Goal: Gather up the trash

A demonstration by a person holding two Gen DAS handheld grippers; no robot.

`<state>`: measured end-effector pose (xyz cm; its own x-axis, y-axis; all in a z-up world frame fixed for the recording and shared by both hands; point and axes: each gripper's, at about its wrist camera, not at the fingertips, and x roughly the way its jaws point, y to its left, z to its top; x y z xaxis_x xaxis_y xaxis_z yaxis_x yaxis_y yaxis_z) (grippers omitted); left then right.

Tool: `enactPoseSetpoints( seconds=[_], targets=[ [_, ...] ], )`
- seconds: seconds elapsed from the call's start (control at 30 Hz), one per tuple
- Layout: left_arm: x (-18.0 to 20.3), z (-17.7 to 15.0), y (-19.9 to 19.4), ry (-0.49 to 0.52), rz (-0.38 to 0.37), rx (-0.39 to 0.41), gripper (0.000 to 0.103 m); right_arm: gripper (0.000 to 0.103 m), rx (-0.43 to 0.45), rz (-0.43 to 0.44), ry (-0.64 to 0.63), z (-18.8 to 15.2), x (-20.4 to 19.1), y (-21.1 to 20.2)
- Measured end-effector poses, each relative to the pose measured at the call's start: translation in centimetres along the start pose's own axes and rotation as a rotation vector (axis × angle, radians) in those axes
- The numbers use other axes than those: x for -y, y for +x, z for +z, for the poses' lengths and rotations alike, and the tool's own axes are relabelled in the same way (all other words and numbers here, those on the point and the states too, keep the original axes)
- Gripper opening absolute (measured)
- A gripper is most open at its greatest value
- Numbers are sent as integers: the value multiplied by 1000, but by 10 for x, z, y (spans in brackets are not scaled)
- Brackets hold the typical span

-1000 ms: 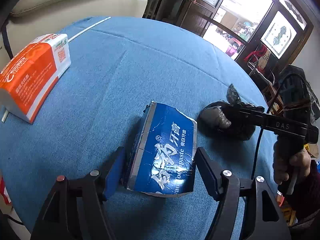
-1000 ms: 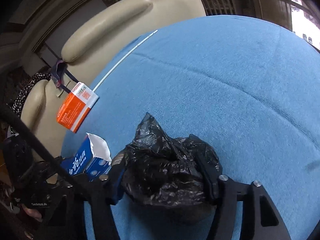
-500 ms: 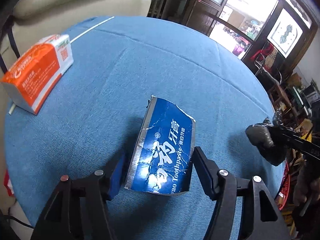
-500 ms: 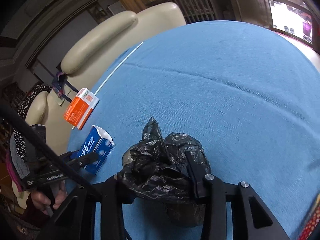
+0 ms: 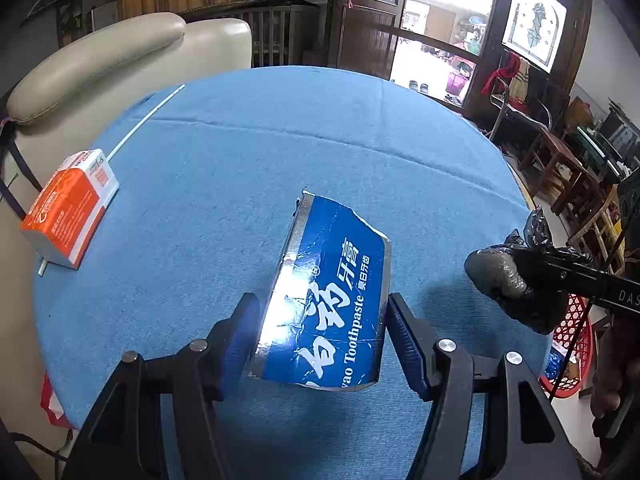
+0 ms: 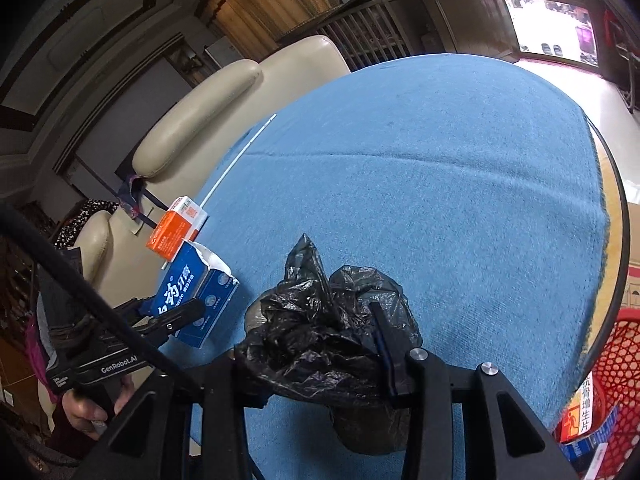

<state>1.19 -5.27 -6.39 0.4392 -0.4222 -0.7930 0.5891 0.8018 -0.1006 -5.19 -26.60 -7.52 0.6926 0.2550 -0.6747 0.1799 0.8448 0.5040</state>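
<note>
My left gripper (image 5: 322,340) is shut on a torn blue toothpaste box (image 5: 328,300) and holds it above the round blue table (image 5: 240,152); the box also shows in the right wrist view (image 6: 192,292). My right gripper (image 6: 316,344) is shut on a crumpled black plastic bag (image 6: 324,328), lifted near the table's right edge; the bag also shows in the left wrist view (image 5: 516,280). An orange and white carton (image 5: 68,216) lies at the table's left edge. A red mesh basket (image 6: 616,376) stands on the floor at the lower right.
A thin white straw (image 5: 144,120) lies at the far left of the table. A cream leather armchair (image 5: 100,68) stands behind the table. Wooden chairs (image 5: 568,168) and a doorway are at the right. The red basket (image 5: 568,344) holds some packaging.
Both grippers have lifted their loads off the table. The right gripper has carried the black bag to the right, toward the table edge above the red basket.
</note>
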Motion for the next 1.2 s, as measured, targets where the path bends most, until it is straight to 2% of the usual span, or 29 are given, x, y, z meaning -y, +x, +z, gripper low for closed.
enactPoseSetpoints(
  seconds=[0.17,0.27,0.37,0.4,0.5,0.73,0.83,0.97,1.1,1.2],
  targets=[
    [4,6,16,-21,-47,-22,68,42,26,6,25,1,5,1],
    [-1,5,29,-54,-60,-74,71,46,43,-5,68,0,14,5],
    [-4,1,33,-78,-67,-104,71,64,31,7,139,-4,28,8],
    [-3,-1,32,-76,-64,-106,71,66,26,25,164,-5,32,8],
    [0,-6,23,-57,-45,-92,71,67,36,58,209,-7,38,6],
    [4,-20,-5,-7,-13,-25,71,70,128,110,221,-13,40,-19],
    [-1,-19,-13,11,48,20,71,70,181,62,199,-10,36,-28],
    [-17,-12,-24,-31,103,61,71,70,221,-63,127,-3,30,-31],
    [-20,-15,-24,-22,104,48,73,70,150,-123,74,-6,24,-22],
    [-18,-20,-13,-31,55,6,73,70,115,-131,52,-15,27,-18]
  ],
)
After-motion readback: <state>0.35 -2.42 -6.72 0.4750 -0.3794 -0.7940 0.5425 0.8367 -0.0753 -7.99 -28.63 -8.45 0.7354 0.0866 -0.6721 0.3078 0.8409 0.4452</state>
